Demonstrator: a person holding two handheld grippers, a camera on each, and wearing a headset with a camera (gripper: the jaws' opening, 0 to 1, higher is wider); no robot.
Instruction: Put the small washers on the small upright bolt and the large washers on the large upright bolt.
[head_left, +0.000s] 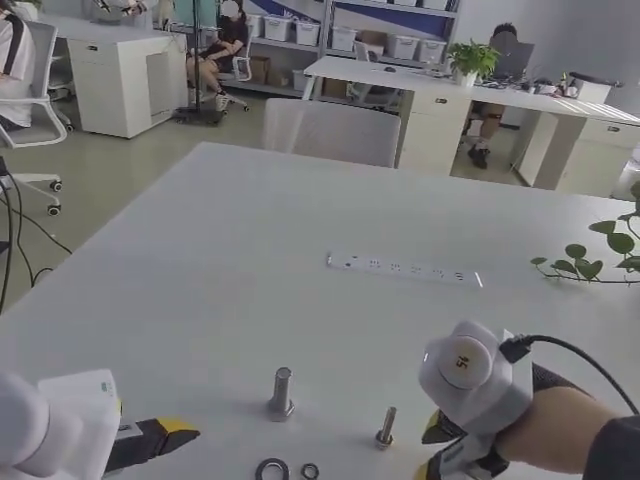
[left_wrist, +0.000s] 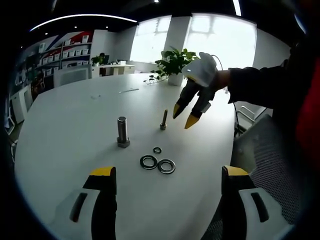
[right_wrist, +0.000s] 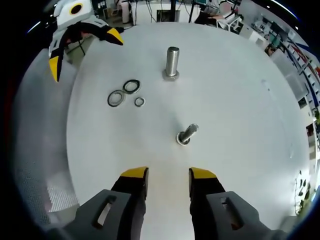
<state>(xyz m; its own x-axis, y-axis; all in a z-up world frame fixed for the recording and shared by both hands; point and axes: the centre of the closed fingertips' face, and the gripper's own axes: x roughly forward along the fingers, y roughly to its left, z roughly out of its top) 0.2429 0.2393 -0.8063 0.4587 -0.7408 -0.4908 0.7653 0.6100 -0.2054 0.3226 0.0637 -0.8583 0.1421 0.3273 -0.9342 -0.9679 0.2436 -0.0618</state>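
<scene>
On the white table the large upright bolt stands left of the small upright bolt. Near the front edge lie a large washer and a small washer. The left gripper view has two large washers and the small washer lying flat in front of the large bolt. My left gripper is open wide above the table edge, nothing in it. My right gripper is open and holds nothing, hovering just short of the small bolt.
A white power strip lies mid-table, beyond the bolts. Plant leaves reach in from the right edge. A grey chair stands at the far side. Other desks and seated people fill the room behind.
</scene>
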